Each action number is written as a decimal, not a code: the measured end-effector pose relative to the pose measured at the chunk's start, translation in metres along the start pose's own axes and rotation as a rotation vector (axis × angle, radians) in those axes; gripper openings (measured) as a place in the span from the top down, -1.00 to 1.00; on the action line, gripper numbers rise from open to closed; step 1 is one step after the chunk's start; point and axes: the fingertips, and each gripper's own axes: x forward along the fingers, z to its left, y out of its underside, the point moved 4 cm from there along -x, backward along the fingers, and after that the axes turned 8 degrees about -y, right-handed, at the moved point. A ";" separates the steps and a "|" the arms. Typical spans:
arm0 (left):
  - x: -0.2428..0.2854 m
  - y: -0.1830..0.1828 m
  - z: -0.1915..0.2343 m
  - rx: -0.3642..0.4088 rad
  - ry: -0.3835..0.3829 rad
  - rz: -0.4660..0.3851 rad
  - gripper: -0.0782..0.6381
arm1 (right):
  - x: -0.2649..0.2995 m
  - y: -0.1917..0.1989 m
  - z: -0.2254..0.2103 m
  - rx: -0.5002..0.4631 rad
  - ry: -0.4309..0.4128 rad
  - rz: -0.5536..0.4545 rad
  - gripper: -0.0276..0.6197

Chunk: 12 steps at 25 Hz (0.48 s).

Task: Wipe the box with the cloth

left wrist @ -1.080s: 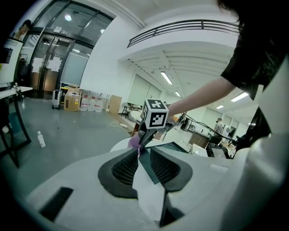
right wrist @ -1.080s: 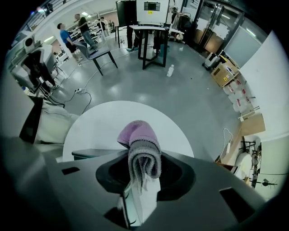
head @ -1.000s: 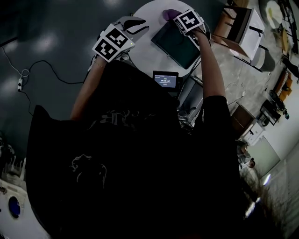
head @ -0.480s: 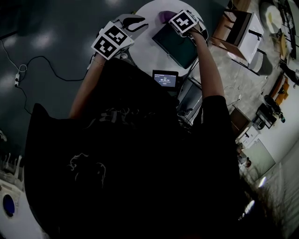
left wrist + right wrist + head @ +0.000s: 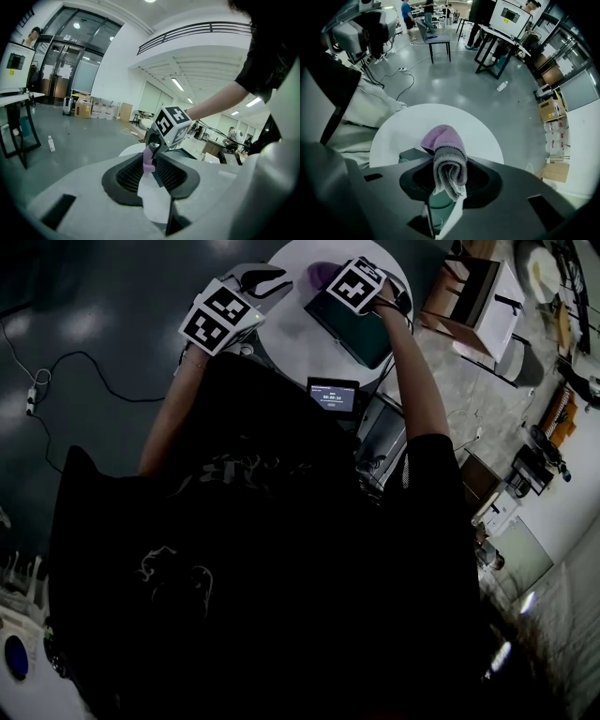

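Observation:
A dark green box (image 5: 354,326) lies flat on the round white table (image 5: 289,334). My right gripper (image 5: 449,182) is shut on a folded purple and grey cloth (image 5: 446,161), held over the box's (image 5: 411,154) far left corner. In the head view the cloth (image 5: 321,275) pokes out beyond the right gripper's marker cube (image 5: 355,285). My left gripper (image 5: 262,280) hovers at the table's left edge, apart from the box, open with nothing in it. Through the left gripper (image 5: 151,174) I see the cloth (image 5: 148,158) hanging under the right gripper's cube (image 5: 172,125).
A small lit screen (image 5: 333,397) sits at the table's near edge. Wooden furniture (image 5: 476,294) stands to the right and a cable (image 5: 89,371) runs across the floor at left. A chair (image 5: 436,38), a bottle (image 5: 501,86) and a desk (image 5: 501,35) stand beyond the table.
My right gripper has carried the cloth leftward and farther along the box toward its far left corner. My left gripper has drifted slightly away along the table's edge.

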 end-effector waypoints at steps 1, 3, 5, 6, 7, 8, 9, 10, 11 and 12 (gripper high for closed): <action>-0.002 0.001 0.000 -0.001 -0.006 -0.002 0.53 | 0.000 -0.003 0.006 -0.008 -0.016 -0.006 0.54; -0.008 0.003 0.000 -0.004 -0.019 -0.008 0.53 | 0.002 -0.007 0.018 -0.033 -0.040 -0.005 0.54; -0.014 0.006 0.002 -0.008 -0.034 -0.016 0.53 | 0.005 -0.010 0.031 -0.062 -0.051 0.001 0.54; -0.016 0.007 0.002 -0.009 -0.042 -0.020 0.53 | 0.006 -0.012 0.037 -0.073 -0.056 0.001 0.54; -0.019 0.007 0.002 -0.012 -0.049 -0.025 0.53 | 0.006 -0.013 0.043 -0.082 -0.061 -0.001 0.54; -0.021 0.008 0.001 -0.018 -0.056 -0.031 0.53 | 0.006 -0.014 0.049 -0.088 -0.067 -0.005 0.54; -0.023 0.009 0.001 -0.024 -0.063 -0.037 0.53 | 0.006 -0.015 0.055 -0.094 -0.072 -0.011 0.54; -0.025 0.010 0.000 -0.029 -0.068 -0.040 0.53 | 0.007 -0.016 0.060 -0.099 -0.077 -0.015 0.54; -0.026 0.012 -0.001 -0.030 -0.073 -0.041 0.53 | 0.008 -0.018 0.064 -0.103 -0.080 -0.019 0.54; -0.028 0.014 -0.001 -0.027 -0.077 -0.040 0.53 | 0.009 -0.020 0.067 -0.108 -0.082 -0.022 0.54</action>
